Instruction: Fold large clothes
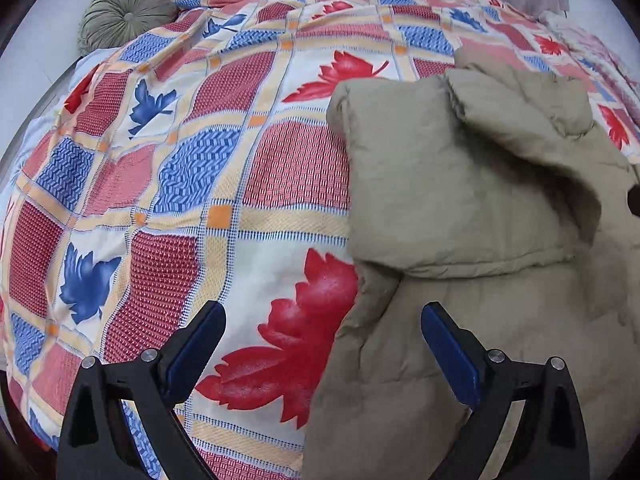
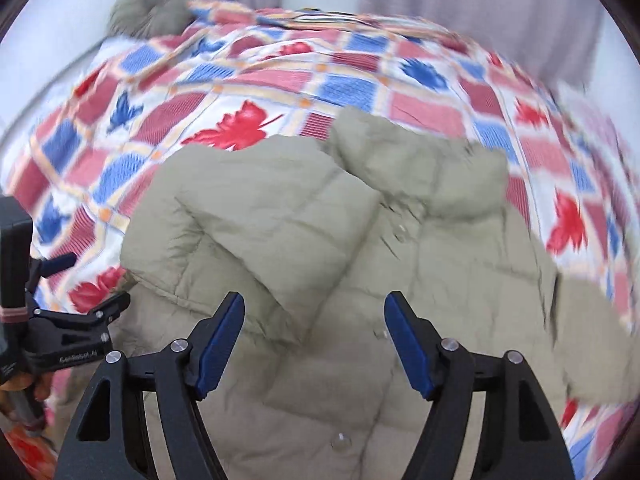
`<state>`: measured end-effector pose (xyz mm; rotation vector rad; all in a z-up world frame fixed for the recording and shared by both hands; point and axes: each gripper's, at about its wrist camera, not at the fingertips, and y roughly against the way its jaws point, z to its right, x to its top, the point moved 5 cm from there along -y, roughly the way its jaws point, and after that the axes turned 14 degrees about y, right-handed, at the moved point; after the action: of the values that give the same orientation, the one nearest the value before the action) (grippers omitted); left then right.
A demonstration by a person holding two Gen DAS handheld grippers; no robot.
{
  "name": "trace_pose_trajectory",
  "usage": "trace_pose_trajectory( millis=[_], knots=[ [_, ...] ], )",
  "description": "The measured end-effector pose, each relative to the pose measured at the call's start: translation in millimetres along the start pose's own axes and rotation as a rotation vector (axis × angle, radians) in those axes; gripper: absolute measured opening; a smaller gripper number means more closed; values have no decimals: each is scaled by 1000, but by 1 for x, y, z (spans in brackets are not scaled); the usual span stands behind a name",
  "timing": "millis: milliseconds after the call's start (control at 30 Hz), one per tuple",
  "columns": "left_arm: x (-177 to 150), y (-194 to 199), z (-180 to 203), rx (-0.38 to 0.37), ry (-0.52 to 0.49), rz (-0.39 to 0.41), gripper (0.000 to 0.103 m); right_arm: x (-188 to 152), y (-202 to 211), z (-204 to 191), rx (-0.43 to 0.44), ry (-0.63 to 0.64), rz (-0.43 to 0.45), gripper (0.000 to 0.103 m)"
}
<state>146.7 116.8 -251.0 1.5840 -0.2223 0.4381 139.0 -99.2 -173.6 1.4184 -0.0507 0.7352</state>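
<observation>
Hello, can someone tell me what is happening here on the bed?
A person holds a claw tool in each hand and is folding a beige puffer jacket spread on a patterned quilt. One sleeve already lies folded across the front. The left claw and the right claw are both open above the jacket, gripping nothing. A round green cushion sits at the far corner.

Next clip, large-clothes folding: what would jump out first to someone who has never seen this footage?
The loud bedspread, checked in red and blue with big maple leaves, fills both views. On it lies a puffy khaki jacket with one sleeve folded across its front. Both the left gripper and the right gripper hang open over it, holding nothing.
</observation>
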Motion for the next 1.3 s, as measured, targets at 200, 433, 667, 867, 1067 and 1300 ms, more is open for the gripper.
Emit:
trace_pose_trajectory(
  millis=[200,433,667,867,1067,1300],
  knots=[
    [29,-30,2,33,120,43,99,44,-40,-27,-136,121,-2,76],
    [30,-48,-14,-2,209,4,99,-12,-43,89,-137,-435,-13,76],
    [23,-41,-12,2,164,-41,99,-114,-57,151,111,-899,-57,76],
    [20,2,-39,-51,133,-61,81,-138,-14,161,95,-930,-7,67],
    [71,12,-10,-138,149,-24,52,-87,-17,161,123,-753,42,23],
    [86,-54,46,-94,165,5,52,-81,-75,138,133,-644,-88,22]
  ],
)
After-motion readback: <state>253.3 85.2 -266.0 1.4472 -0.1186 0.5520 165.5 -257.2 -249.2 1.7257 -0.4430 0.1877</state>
